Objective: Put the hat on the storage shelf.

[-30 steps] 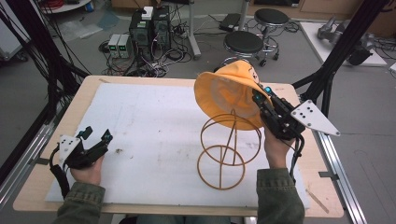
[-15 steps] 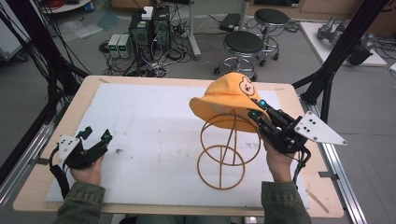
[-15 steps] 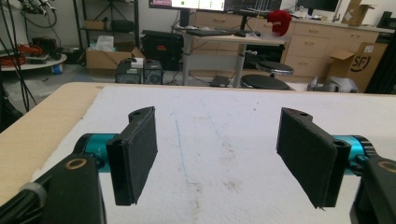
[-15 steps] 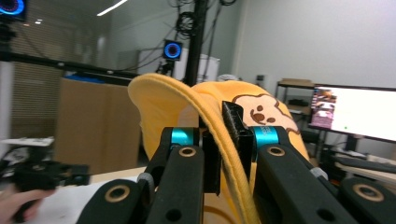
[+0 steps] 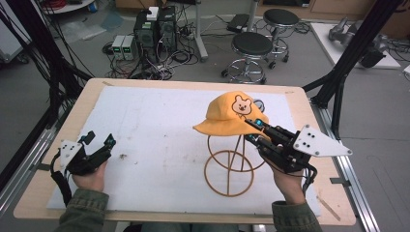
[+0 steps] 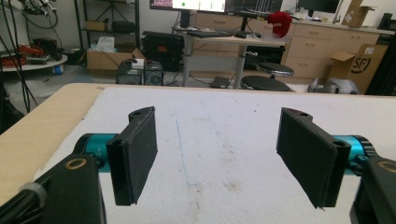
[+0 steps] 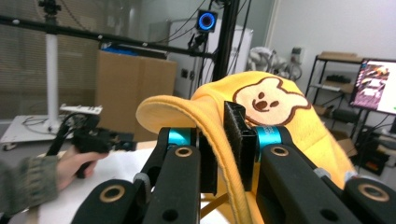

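Atop the orange wire stand (image 5: 231,162) on the desk (image 5: 145,140), the right claw (image 5: 255,129) pinches the yellow bear hat's (image 5: 232,113) brim, apparently seating it, release next, while the left claw (image 5: 99,145) rests spread.

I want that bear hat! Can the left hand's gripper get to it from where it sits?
Probably yes. The left gripper sits open near the table's front left corner, and bare white mat lies between it and the yellow hat on its wire stand. The right gripper already pinches the brim.
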Demonstrator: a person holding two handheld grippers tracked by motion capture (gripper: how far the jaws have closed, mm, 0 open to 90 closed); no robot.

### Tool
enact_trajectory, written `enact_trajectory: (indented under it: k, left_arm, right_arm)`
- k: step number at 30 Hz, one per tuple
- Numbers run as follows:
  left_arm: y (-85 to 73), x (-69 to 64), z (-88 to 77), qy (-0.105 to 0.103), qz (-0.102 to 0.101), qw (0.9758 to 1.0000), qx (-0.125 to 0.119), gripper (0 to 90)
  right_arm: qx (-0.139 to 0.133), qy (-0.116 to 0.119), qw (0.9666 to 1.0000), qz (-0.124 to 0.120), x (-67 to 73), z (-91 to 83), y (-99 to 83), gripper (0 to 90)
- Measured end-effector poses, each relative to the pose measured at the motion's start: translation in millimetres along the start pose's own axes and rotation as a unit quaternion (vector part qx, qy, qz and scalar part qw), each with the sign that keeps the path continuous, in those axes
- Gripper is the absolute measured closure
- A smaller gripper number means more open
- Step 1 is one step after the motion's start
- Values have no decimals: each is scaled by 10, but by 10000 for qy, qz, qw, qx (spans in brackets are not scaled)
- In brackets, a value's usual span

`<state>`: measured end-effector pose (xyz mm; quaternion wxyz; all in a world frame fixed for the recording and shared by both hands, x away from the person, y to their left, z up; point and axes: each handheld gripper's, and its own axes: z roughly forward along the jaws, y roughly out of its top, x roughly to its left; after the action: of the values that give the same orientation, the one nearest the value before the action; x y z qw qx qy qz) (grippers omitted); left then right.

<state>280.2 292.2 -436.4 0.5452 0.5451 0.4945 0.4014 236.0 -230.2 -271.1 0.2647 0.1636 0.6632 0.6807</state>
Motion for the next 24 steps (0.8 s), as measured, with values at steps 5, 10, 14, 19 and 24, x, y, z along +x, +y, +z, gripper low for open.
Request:
enact_trajectory:
  k: [5,10,14,19,24]
  left_arm:
    - [0,-5,0,1,-7,10000,-12,291]
    - [-3,-7,7,4,-16,10000,-4,292]
    - [-1,-15,-4,-4,-1,10000,0,292]
    - [-8,-15,0,1,-6,10000,16,292]
    - [-7,-15,-5,-4,-20,10000,12,292]
  right_arm:
    - [21,154,9997,196,32,-80,-7,829]
    - [9,494,9960,743,11,-150,-102,814]
    - [-12,693,9922,1036,-11,-178,-200,808]
    - [195,1090,9871,1158,-20,-185,-289,807]
    - [409,1319,9833,1185,-33,-207,-291,807]
